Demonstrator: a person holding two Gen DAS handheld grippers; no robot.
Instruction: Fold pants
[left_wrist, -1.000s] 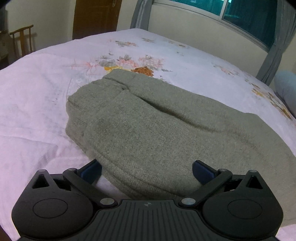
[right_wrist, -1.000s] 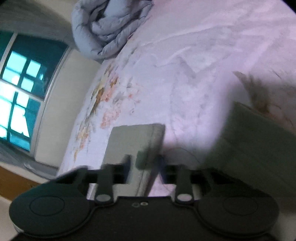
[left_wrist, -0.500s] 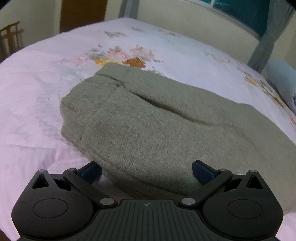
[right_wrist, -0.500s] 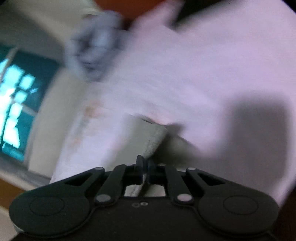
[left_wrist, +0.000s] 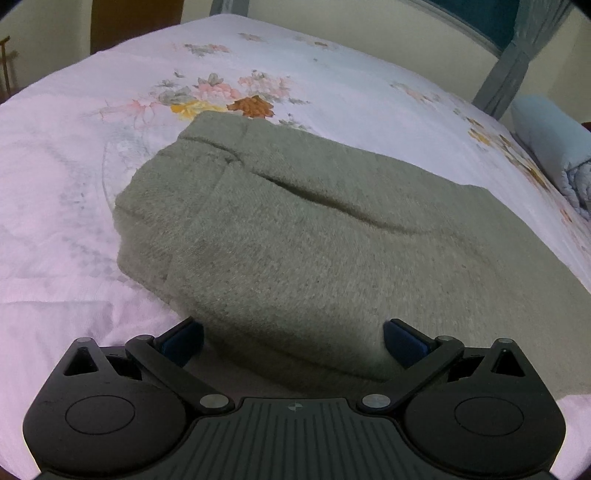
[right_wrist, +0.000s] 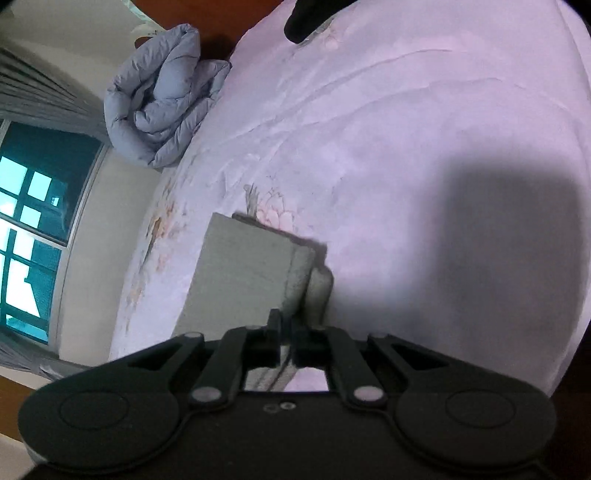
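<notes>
The grey-green pants (left_wrist: 314, 240) are laid on the pink floral bedsheet (left_wrist: 55, 184), their long axis running from far left to near right. The left gripper (left_wrist: 291, 338) is held tilted down over the near edge, jaws wide; the right gripper (right_wrist: 286, 341) is clamped on a folded pants edge

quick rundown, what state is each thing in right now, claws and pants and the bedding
left claw: open, pads wide apart, nothing pinched, hovering at the near edge of the pants
right claw: shut on a folded edge of the pants
pants: partly folded, lying on the bed, one end held by the right claw
bed sheet: spread out, lightly wrinkled
quilt: bundled up at the bed's far end
</notes>
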